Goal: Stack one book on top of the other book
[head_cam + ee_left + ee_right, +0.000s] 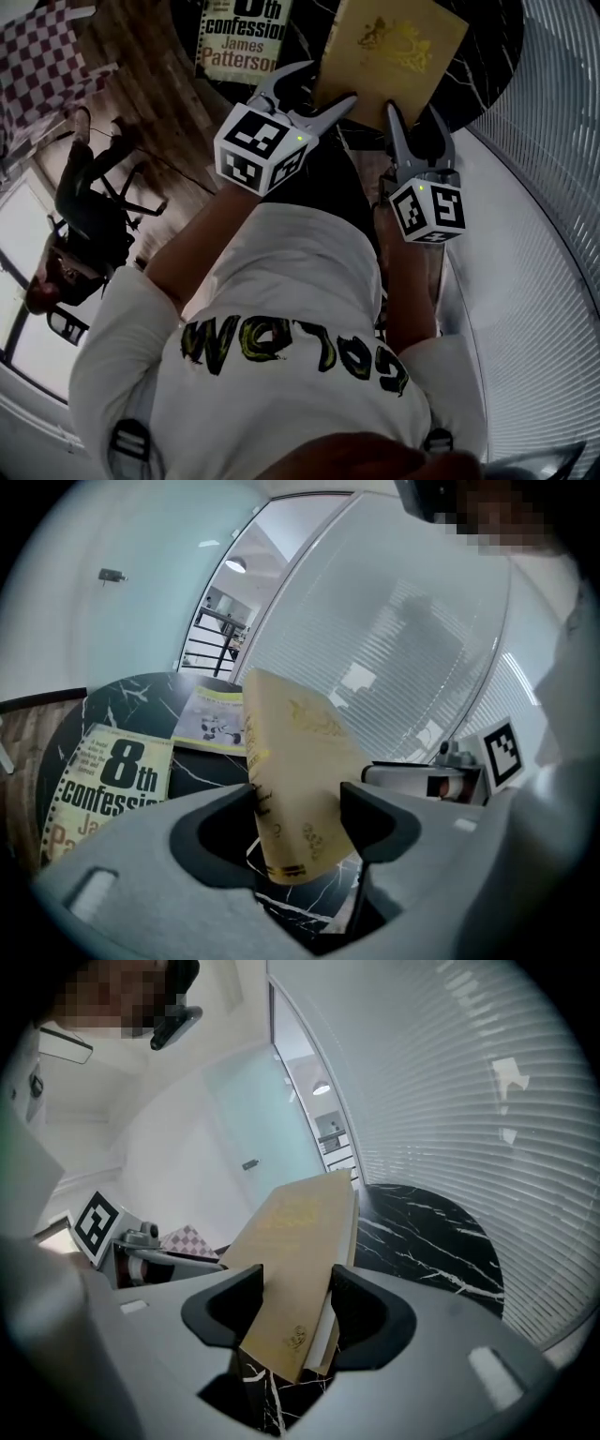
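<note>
A tan book with gold print (389, 56) hangs tilted above the round black marble table (492, 56). Both grippers hold it by its near edge. My left gripper (314, 91) is shut on its left corner, and in the left gripper view the book's spine (295, 780) sits between the jaws of that gripper (298, 819). My right gripper (416, 116) is shut on the right corner; in the right gripper view the tan cover (286, 1237) fills the gap of that gripper (295, 1309). A second book, "8th confession" (241, 37) (108, 785), lies flat on the table to the left.
A thin illustrated booklet (214, 719) lies on the table beyond the paperback. A curved ribbed glass wall (544, 234) runs along the right. A checkered chair cushion (42, 56) and a dark chair frame (89, 202) stand on the wood floor at left.
</note>
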